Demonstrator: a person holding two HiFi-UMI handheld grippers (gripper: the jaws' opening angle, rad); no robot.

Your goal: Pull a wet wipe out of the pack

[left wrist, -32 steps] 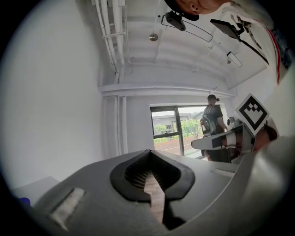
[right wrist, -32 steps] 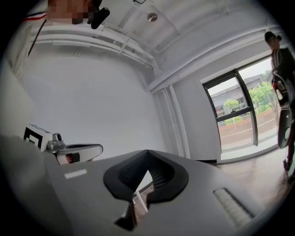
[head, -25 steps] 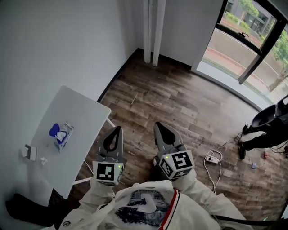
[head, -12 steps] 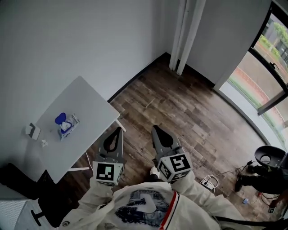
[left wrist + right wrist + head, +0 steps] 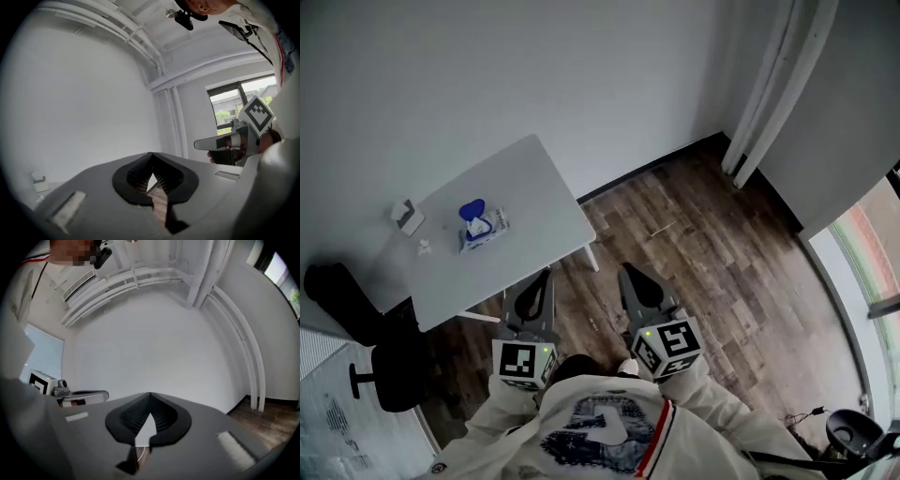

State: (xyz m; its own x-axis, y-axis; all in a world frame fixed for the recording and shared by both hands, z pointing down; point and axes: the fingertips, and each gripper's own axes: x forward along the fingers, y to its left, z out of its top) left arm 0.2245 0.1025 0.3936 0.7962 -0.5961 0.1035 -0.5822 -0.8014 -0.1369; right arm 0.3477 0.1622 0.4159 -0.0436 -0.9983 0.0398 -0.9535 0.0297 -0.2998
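white table (image 5: 539,183) edge just ahead of left gripper (image 5: 547,273) and right gripper (image 5: 628,272), both closed; wipe pack (image 5: 481,229) mid-table.

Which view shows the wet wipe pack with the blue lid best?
Head view: the white wet wipe pack with a blue lid lies on the white table, whole and unobstructed. Neither gripper view shows it; both look at the bare white wall.
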